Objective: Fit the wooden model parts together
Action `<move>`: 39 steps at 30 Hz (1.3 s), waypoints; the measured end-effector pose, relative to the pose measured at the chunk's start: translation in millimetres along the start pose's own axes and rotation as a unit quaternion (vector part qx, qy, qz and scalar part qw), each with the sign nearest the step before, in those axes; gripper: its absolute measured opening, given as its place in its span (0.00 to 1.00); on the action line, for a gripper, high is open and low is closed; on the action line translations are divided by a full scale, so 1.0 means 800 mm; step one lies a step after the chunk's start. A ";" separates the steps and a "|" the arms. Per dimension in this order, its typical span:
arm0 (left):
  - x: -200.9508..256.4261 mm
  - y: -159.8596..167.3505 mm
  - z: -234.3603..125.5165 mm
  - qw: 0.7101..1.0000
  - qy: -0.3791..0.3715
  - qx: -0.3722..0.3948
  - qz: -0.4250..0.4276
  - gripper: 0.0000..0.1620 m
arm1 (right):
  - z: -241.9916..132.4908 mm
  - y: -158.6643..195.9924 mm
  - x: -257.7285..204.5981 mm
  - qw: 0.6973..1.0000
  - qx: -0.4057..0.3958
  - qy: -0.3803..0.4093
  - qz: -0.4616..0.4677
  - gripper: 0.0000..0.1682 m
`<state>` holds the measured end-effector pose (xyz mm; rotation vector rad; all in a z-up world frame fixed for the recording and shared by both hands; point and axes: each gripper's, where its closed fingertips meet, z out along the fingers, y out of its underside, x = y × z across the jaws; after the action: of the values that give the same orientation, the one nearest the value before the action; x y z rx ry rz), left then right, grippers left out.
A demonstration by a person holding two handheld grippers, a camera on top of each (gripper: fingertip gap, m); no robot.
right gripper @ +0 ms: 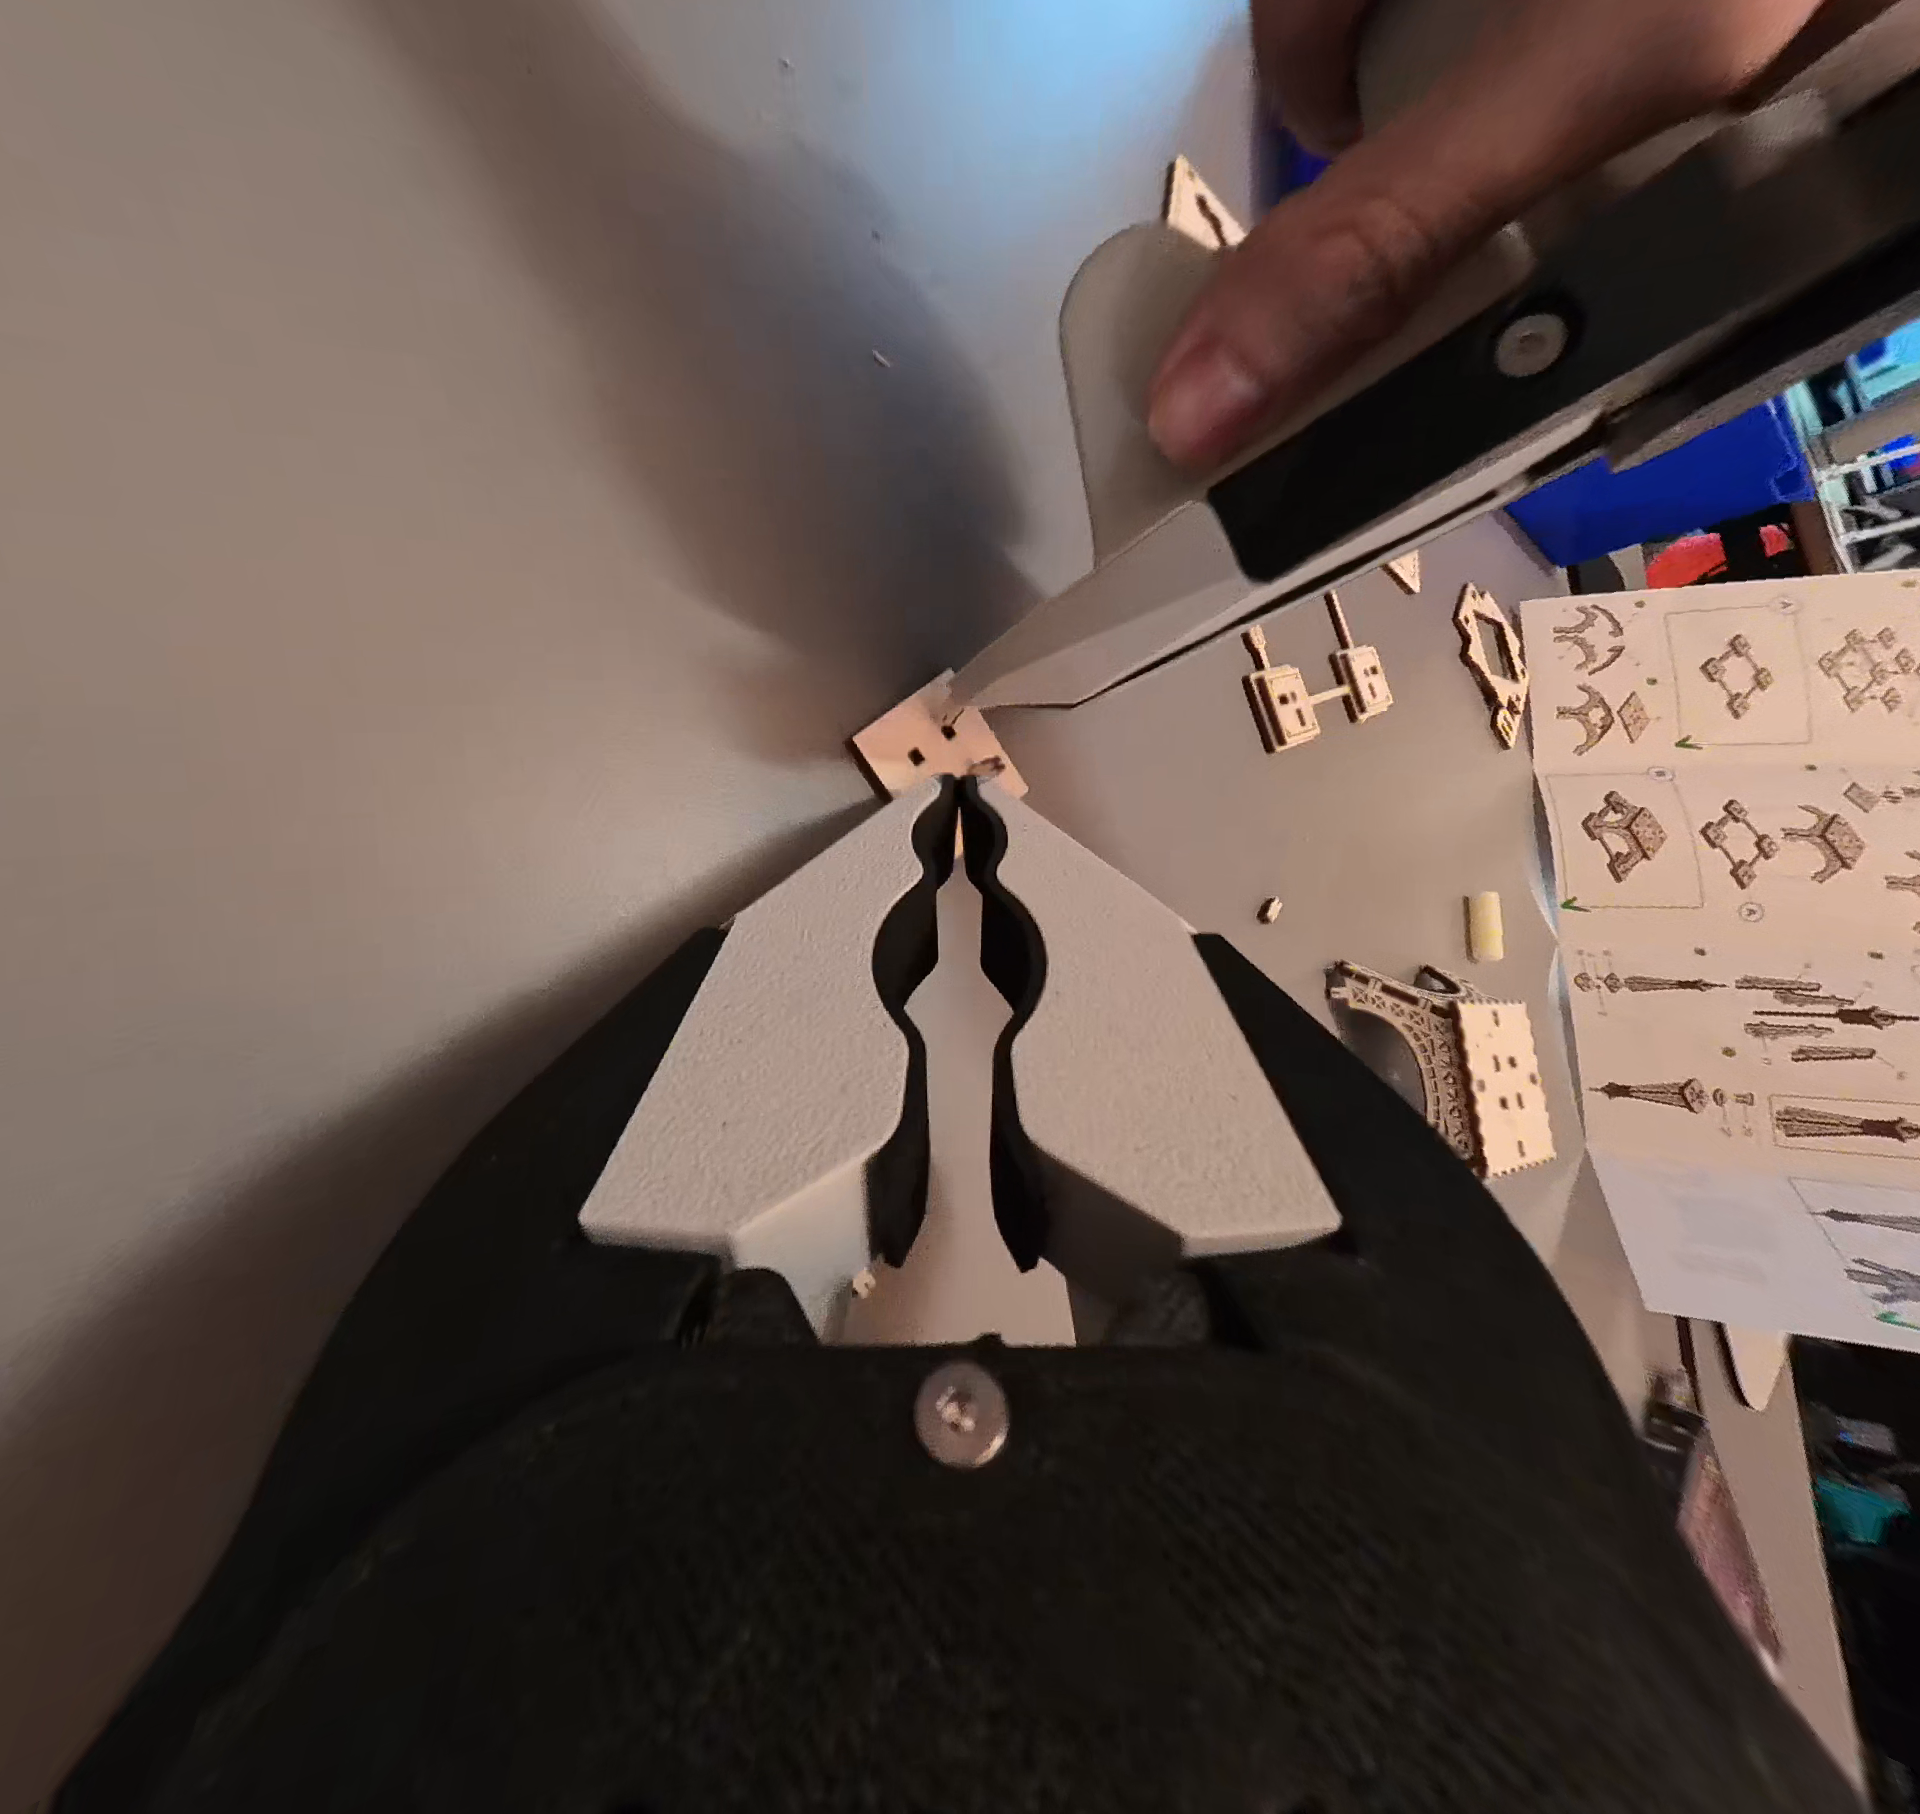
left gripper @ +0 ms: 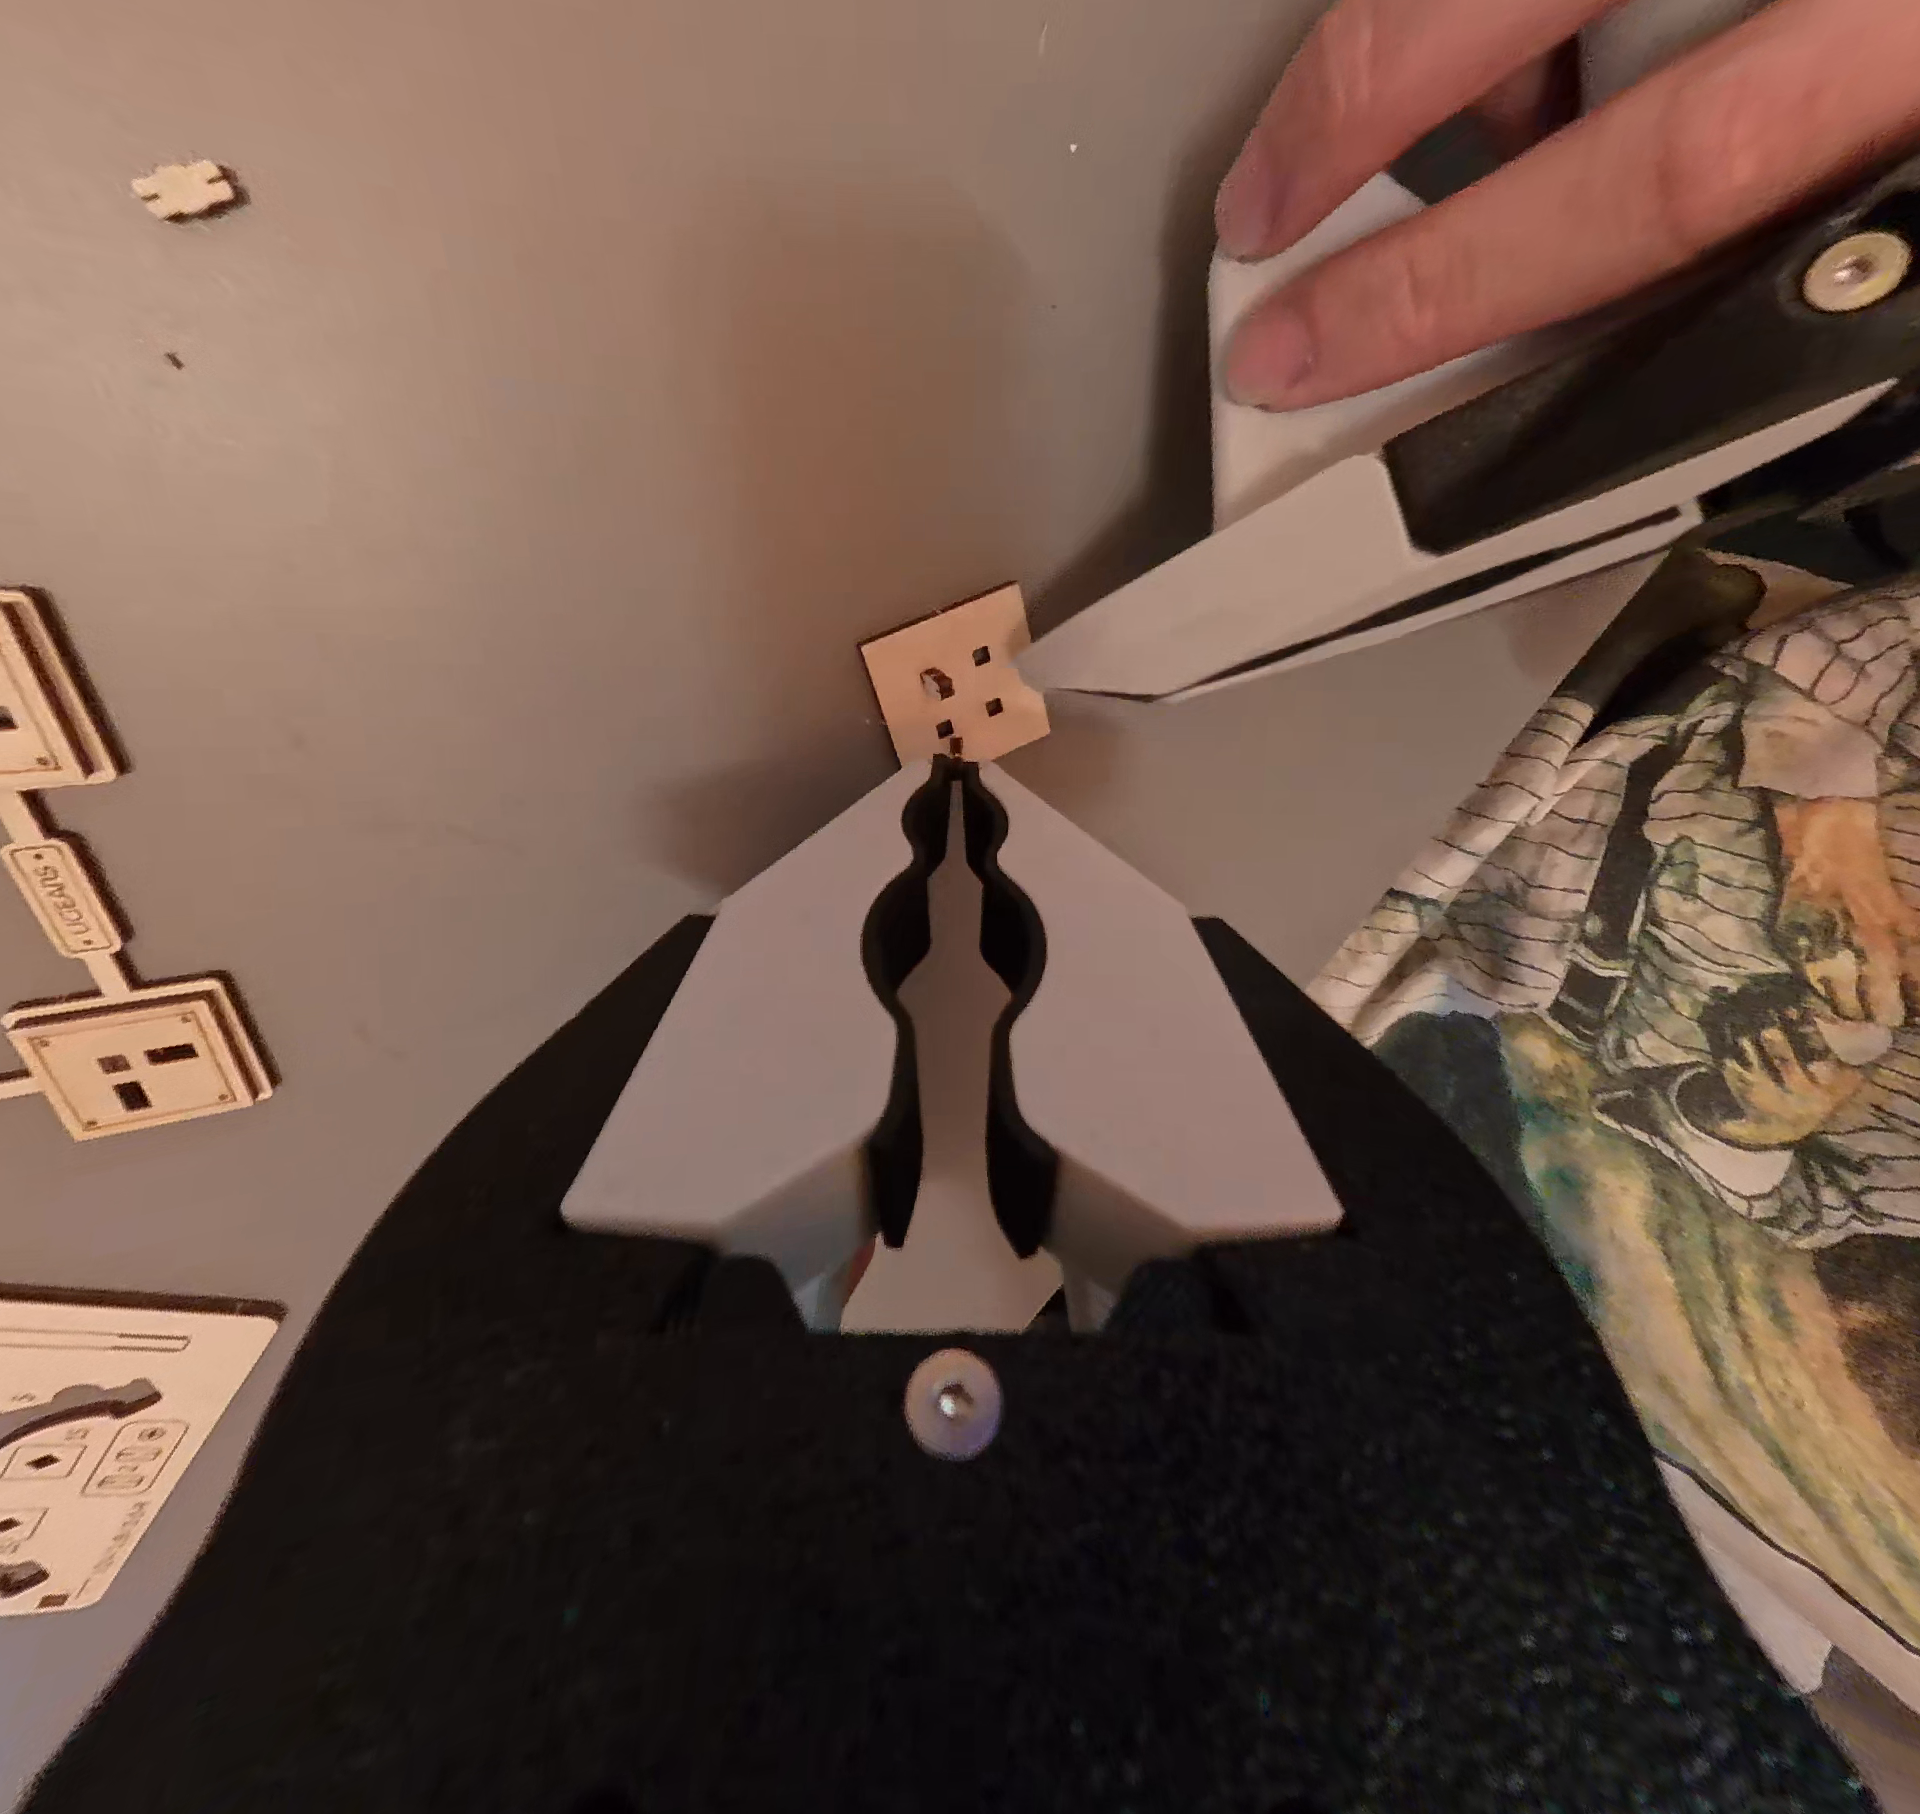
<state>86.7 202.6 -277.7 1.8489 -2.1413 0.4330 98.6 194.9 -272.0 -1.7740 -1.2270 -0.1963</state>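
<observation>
A small square wooden plate (left gripper: 961,689) with several small holes is held just above the grey table (left gripper: 623,310). My left gripper (left gripper: 954,765) is shut, its tips pinching the plate's near edge. My right gripper (left gripper: 1029,675) comes in from the right, held by a hand (left gripper: 1507,185), and is shut on the plate's notched right edge. In the right wrist view the plate (right gripper: 909,751) lies foreshortened at my right gripper's (right gripper: 961,784) shut tips. There my left gripper (right gripper: 954,710) reaches it from the upper right.
Linked square wooden pieces (left gripper: 135,1052), a part sheet (left gripper: 104,1432) and a loose scrap (left gripper: 187,190) lie to the left. A patterned cloth (left gripper: 1662,985) is on the right. An instruction sheet (right gripper: 1714,933), a tower-base model (right gripper: 1465,1068), linked squares (right gripper: 1314,694) and a blue bin (right gripper: 1662,486) are also to the right. Both grippers' tips are close together, under 4 cm apart.
</observation>
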 end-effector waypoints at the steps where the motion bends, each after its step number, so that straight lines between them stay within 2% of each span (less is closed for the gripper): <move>1: 0.000 0.000 0.000 1.000 -0.001 -0.001 0.001 0.00 | 0.002 0.003 -0.001 1.000 -0.007 0.001 -0.006 0.00; 10: -0.003 0.002 -0.001 1.000 -0.005 -0.026 0.006 0.00 | 0.007 0.002 -0.008 1.000 -0.020 -0.007 -0.014 0.00; 25: -0.008 0.001 -0.002 0.991 -0.059 -0.111 0.036 0.00 | 0.008 -0.001 -0.009 1.000 -0.020 0.002 -0.016 0.00; 39: -0.008 -0.002 -0.002 0.988 -0.080 -0.130 0.035 0.00 | 0.008 -0.001 -0.009 1.000 -0.020 0.004 -0.011 0.00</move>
<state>89.0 209.2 -278.6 1.7177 -2.2463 0.0138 92.0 195.5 -279.1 -1.7944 -1.2449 -0.2415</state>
